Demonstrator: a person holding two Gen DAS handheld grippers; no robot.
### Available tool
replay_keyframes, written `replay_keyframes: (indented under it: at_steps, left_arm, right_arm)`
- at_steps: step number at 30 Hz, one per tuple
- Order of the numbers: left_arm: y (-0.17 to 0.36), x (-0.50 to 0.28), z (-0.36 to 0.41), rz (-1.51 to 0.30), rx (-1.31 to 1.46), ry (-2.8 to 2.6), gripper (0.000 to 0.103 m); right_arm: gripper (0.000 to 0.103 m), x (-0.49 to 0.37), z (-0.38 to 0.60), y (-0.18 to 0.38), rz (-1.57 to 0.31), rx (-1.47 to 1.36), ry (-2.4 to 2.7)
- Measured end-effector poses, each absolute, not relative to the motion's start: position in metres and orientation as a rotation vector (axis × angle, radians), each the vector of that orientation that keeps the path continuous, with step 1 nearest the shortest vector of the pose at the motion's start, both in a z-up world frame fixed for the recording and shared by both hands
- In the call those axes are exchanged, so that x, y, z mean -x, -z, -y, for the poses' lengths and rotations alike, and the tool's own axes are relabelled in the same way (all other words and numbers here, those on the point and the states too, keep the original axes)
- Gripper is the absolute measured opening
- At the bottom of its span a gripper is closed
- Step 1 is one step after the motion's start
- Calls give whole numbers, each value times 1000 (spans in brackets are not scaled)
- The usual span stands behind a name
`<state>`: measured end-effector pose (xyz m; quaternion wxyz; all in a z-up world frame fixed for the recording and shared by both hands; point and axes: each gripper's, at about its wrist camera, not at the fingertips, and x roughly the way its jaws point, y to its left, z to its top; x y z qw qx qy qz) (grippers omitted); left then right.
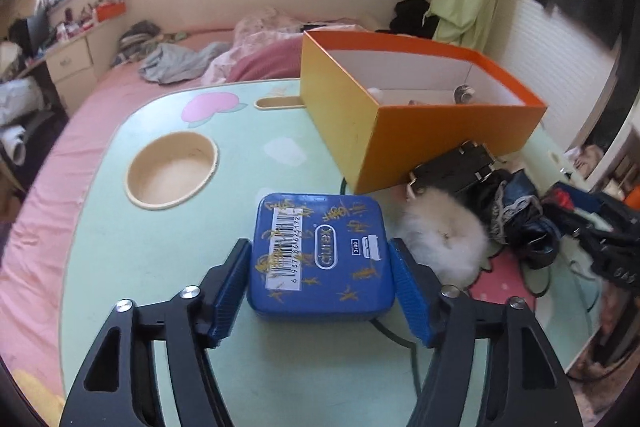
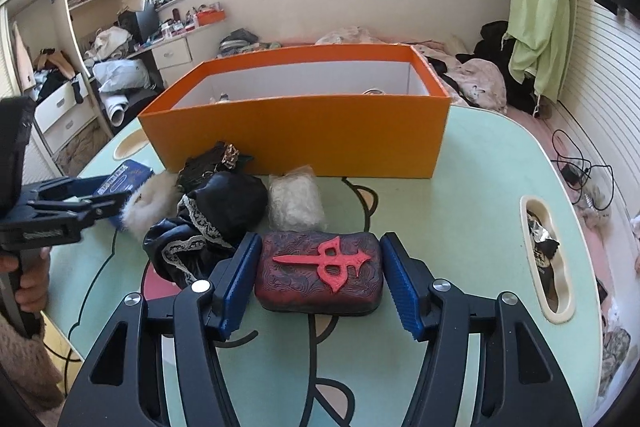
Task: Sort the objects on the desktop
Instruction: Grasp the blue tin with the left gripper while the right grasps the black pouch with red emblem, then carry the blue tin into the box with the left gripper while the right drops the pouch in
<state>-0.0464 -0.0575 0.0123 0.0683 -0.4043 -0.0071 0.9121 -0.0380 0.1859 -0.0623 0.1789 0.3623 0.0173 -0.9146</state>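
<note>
A blue tin (image 1: 320,259) with a barcode sticker lies on the green table (image 1: 160,247). My left gripper (image 1: 320,287) straddles it; the blue pads sit against its two sides. A dark red case (image 2: 318,271) with a red emblem lies between my right gripper's (image 2: 318,279) pads, with small gaps on both sides. An open orange box (image 1: 404,107) stands behind; it also shows in the right wrist view (image 2: 296,135), with small items inside. The left gripper and the blue tin (image 2: 120,179) show at the left of the right wrist view.
A white fluffy ball (image 1: 444,231), black lace cloth (image 2: 208,223), a clear bag (image 2: 294,203) and a dark buckled item (image 1: 456,167) lie before the box. The table has a round recess (image 1: 172,169) and a slot (image 2: 546,259). A bed (image 1: 52,187) surrounds it.
</note>
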Motion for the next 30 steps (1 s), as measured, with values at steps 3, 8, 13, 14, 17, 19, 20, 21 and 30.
replay_keyframes:
  at_steps: [3,8,13,14,17,19,20,21,30]
  left_arm:
    - [-13,44,59,1,1215,-2740,67]
    - [-13,48,59,-33,1240,-2742,69]
    - [-13,56,54,-61,1256,-2724,72]
    - [-13,57,52,-80,1262,-2724,72]
    - [-13,57,47,-127,1260,-2713,66]
    - [-13,56,47,-126,1259,-2722,66]
    - [-14,55,48,-119,1256,-2734,65]
    - [-14,54,49,-103,1249,-2741,65]
    - [-65,31,57,31,980,-2787,65]
  right_arm:
    - [61,37,-192,61,-15,-1014,2593]
    - [61,37,-202,58,29,-989,2606]
    - [61,39,-199,59,9,-1005,2600]
    - [61,40,-198,60,0,-1015,2597]
    - [61,45,-192,64,-50,-1060,2593]
    - [61,45,-187,65,-108,-1087,2596]
    - [61,45,-184,67,-134,-1108,2597]
    - [61,45,-183,68,-149,-1116,2601]
    - [61,37,-194,45,-57,-1002,2575]
